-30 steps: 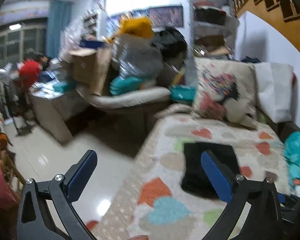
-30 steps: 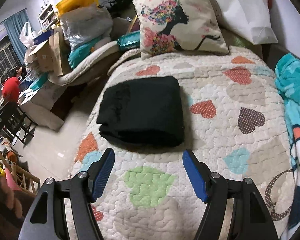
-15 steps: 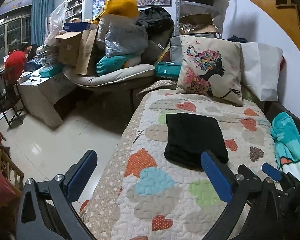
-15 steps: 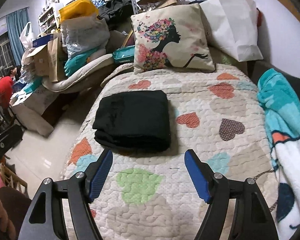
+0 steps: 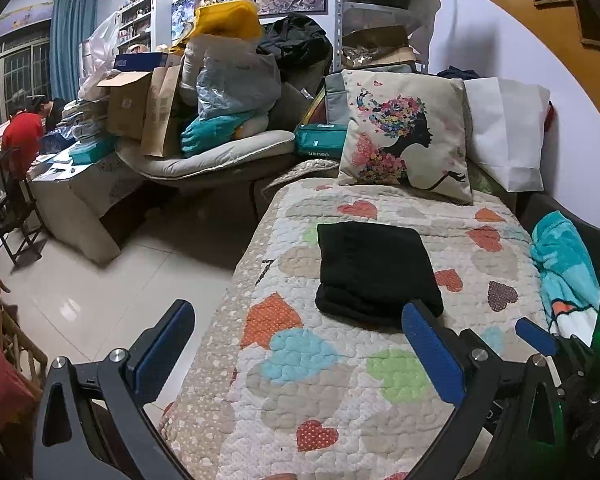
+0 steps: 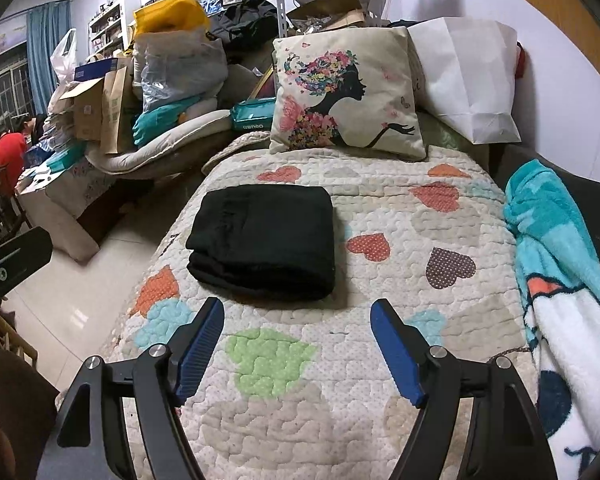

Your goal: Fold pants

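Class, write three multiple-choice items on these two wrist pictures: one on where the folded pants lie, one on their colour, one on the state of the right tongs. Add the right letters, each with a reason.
1. Where do the pants lie?
A. On the heart-patterned quilt
B. On the tiled floor
C. On top of the cushion

2. What colour are the pants?
A. Teal
B. Black
C. Red

3. In what state are the right tongs?
A. Shut on the pants
B. Shut on the blanket
C. Open, holding nothing

Answers:
1 A: the pants rest flat on the quilt, in front of the cushion and apart from it.
2 B: the folded bundle is black all over; the teal thing is the blanket at the quilt's right edge.
3 C: the right tongs stand wide with only quilt between the blue pads, short of the pants.
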Tool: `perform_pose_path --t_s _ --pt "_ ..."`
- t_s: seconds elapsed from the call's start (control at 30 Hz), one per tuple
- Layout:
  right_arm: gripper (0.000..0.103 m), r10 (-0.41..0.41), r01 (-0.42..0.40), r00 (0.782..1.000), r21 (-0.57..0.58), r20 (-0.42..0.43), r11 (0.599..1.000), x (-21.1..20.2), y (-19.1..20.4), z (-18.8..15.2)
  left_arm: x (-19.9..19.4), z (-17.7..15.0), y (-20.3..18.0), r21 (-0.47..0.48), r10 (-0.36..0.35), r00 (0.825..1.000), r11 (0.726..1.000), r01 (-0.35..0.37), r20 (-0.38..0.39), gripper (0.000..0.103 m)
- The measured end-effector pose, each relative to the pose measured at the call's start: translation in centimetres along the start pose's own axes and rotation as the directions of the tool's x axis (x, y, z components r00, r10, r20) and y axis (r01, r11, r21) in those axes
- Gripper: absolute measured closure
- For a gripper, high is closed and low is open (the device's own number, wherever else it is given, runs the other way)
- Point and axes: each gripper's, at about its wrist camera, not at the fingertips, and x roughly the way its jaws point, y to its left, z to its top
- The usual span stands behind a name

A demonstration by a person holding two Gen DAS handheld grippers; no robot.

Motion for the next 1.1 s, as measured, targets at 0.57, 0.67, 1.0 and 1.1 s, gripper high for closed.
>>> perform_pose_path --t_s 0.57,0.67,1.0,1.1 --pt "0.022 -0.007 0.007 1.000 -0.007 -0.028 1.000 1.1 -0.1 -0.4 1.5 -0.7 0.1 -0.007 -0.009 0.998 1.000 0.009 -0.066 0.000" --pt "0.022 -0.009 0.009 0.999 -0.011 -0.032 1.000 1.2 0.0 -0.5 1.8 -0.8 0.1 -0.008 -0.011 0.997 1.000 0.011 -0.080 0.000" --pt "0.022 -0.021 0.021 0.999 -0.022 -0.038 1.000 1.7 0.1 -0.7 3.1 -1.5 0.0 0.005 -0.011 0.993 1.000 0.012 -0.120 0.000" --pt "0.021 -0.035 0.034 0.999 -0.025 -0.040 0.999 2.0 -0.1 -0.8 3.6 -1.9 -0.1 0.011 -0.016 0.991 1.000 0.017 -0.134 0.000"
